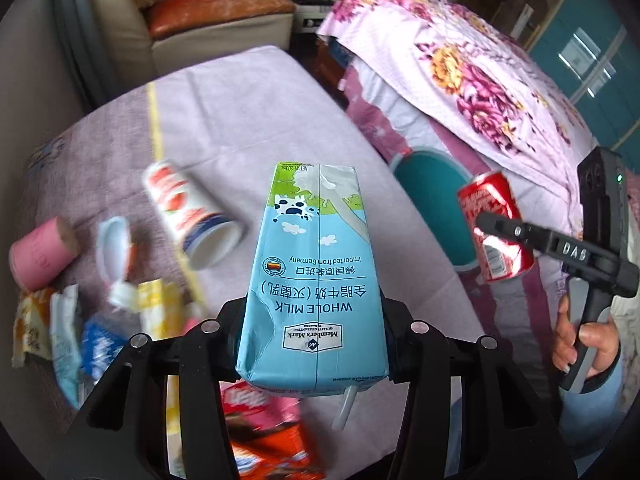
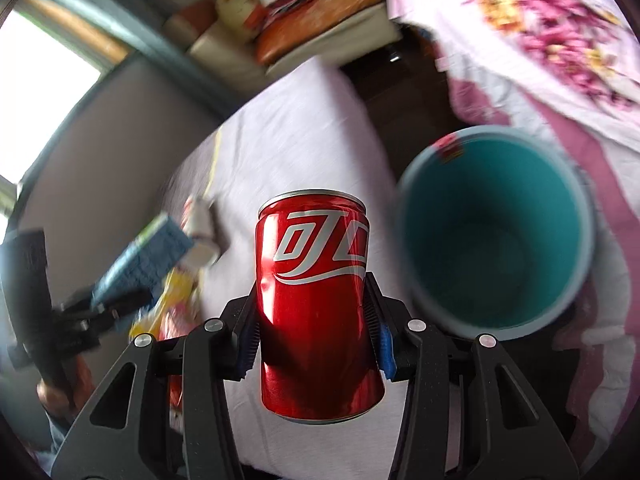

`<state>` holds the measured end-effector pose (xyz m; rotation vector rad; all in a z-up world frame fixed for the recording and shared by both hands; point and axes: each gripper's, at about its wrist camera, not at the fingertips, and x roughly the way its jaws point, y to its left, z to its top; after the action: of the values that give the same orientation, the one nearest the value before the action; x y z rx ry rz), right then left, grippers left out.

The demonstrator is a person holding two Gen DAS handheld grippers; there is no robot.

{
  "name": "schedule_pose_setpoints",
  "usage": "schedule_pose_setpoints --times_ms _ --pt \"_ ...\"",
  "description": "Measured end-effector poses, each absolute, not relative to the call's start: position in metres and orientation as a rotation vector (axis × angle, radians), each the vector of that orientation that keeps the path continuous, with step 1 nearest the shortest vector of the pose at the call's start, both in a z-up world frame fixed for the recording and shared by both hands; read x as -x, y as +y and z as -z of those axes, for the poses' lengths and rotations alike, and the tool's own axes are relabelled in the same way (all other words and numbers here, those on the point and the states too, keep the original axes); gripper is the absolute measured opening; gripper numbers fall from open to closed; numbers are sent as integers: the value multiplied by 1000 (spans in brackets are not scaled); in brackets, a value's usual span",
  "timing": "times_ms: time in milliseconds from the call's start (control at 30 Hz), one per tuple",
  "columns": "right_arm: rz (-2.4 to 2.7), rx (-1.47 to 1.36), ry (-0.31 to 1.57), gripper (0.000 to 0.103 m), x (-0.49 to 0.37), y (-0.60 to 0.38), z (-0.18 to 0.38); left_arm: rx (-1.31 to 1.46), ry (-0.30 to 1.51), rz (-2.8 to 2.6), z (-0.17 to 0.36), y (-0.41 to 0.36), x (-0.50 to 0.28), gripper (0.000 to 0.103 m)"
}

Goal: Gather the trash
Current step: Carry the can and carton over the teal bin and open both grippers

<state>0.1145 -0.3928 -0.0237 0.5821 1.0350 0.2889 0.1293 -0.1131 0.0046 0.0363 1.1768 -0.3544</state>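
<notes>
Gripping milk carton (image 1: 316, 280) left tool (image 1: 314, 328), red can (image 2: 318, 312) right tool (image 2: 316, 332); lilac-clothed table (image 1: 240, 120).

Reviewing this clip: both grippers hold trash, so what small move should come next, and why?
Probably carry the right gripper, shut on the red can, over the teal bin and release. The bin stands open just beside it, nearer than the milk carton.

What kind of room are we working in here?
Probably a lived-in bedroom or bed-sitting room: a bed under a floral quilt, a cushioned armchair, and a cloth-covered table strewn with packaging, with a teal bin beside it.
</notes>
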Motion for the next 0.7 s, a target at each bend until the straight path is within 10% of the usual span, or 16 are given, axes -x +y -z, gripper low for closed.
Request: schedule_pose_setpoints --times_ms 700 --pt "34 -716 1014 45 -114 -535 66 -274 1348 579 99 -336 -195 50"
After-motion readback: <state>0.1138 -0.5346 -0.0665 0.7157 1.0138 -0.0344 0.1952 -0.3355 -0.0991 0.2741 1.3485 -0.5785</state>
